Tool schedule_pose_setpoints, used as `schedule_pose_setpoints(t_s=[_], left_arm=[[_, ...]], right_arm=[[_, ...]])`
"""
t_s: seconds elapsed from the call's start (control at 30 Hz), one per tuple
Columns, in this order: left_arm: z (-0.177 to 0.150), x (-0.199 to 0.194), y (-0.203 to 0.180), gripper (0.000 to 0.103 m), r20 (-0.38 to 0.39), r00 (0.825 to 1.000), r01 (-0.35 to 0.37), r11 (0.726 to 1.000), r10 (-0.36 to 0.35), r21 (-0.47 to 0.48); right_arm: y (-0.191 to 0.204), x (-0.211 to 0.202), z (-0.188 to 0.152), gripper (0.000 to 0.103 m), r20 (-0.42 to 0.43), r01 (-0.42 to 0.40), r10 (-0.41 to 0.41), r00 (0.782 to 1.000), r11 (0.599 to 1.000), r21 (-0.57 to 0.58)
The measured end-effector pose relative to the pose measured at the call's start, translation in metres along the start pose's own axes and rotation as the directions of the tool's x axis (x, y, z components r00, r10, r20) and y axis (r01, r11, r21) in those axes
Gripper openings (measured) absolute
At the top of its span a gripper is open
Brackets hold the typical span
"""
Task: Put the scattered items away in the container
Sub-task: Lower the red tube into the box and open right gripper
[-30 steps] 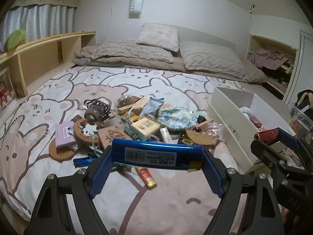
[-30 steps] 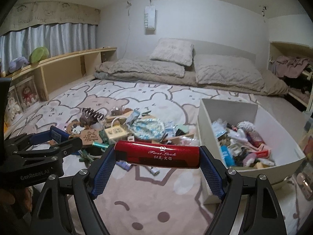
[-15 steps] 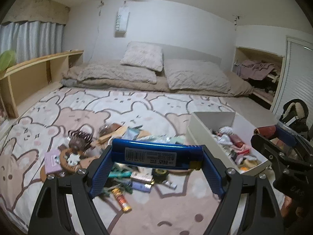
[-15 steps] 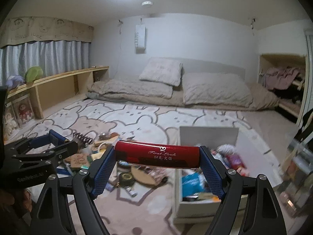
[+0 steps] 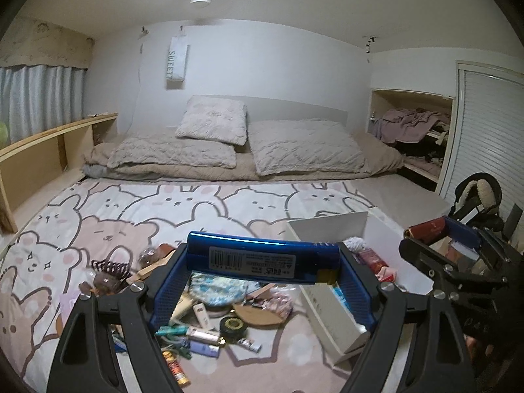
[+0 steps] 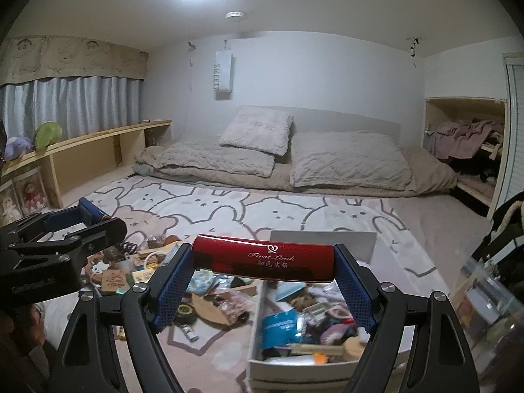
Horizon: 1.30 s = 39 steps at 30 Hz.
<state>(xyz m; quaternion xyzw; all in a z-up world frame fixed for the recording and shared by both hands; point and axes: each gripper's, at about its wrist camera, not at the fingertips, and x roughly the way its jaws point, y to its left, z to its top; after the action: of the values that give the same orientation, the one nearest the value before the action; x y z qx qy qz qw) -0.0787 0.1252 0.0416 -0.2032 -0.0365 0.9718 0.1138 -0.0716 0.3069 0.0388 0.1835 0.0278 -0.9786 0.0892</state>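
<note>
My left gripper (image 5: pixel 262 263) is shut on a blue lighter (image 5: pixel 262 258), held crosswise high above the pile of scattered items (image 5: pixel 209 308) on the bunny rug. My right gripper (image 6: pixel 263 262) is shut on a red lighter (image 6: pixel 263 258), held crosswise above the white box (image 6: pixel 324 239). The box holds several small items (image 6: pixel 304 324). It shows at the right in the left wrist view (image 5: pixel 327 226), where the right gripper (image 5: pixel 439 232) hangs beyond it. The left gripper (image 6: pixel 85 216) shows at the left in the right wrist view.
A bed with pillows (image 5: pixel 213 124) lies at the back. A wooden shelf (image 6: pixel 98 144) runs along the left wall. A cupboard with clothes (image 5: pixel 416 124) stands at the right. A clear plastic container (image 6: pixel 484 298) sits right of the box.
Both grippers have risen and tilted up with their lighters still held. The right gripper has moved over the white box; the pile and box now sit lower in both views.
</note>
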Motion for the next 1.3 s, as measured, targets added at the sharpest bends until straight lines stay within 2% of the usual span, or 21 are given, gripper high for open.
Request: schedule_pose_setpoints(t_s=[0.17, 0.43, 0.83, 1.07, 1.3], left_arm=[[0.011, 0.005, -0.015, 0.084, 0.007, 1.000, 0.020, 1.000, -0.019, -0.002], [0.030, 0.021, -0.047, 0.085, 0.010, 0.998, 0.056, 0.998, -0.056, -0.016], [0.045, 0.052, -0.094, 0.084, 0.010, 0.998, 0.059, 0.998, -0.059, -0.016], [0.045, 0.068, -0.112, 0.085, 0.001, 0.999, 0.039, 0.999, -0.039, -0.023], [0.036, 0.085, -0.124, 0.085, -0.032, 0.999, 0.028, 0.998, -0.030, -0.057]], right_arm=[[-0.028, -0.002, 0.016, 0.084, 0.007, -0.012, 0.012, 1.000, 1.000, 0.024], [-0.068, 0.001, 0.036, 0.084, 0.017, 0.036, -0.036, 0.999, 0.999, -0.025], [-0.111, 0.034, 0.038, 0.084, -0.025, 0.031, -0.035, 0.999, 0.990, -0.139], [-0.136, 0.070, 0.020, 0.084, -0.110, -0.022, 0.010, 0.994, 0.993, -0.113], [-0.149, 0.096, 0.000, 0.084, -0.223, -0.069, 0.044, 0.974, 0.992, -0.102]])
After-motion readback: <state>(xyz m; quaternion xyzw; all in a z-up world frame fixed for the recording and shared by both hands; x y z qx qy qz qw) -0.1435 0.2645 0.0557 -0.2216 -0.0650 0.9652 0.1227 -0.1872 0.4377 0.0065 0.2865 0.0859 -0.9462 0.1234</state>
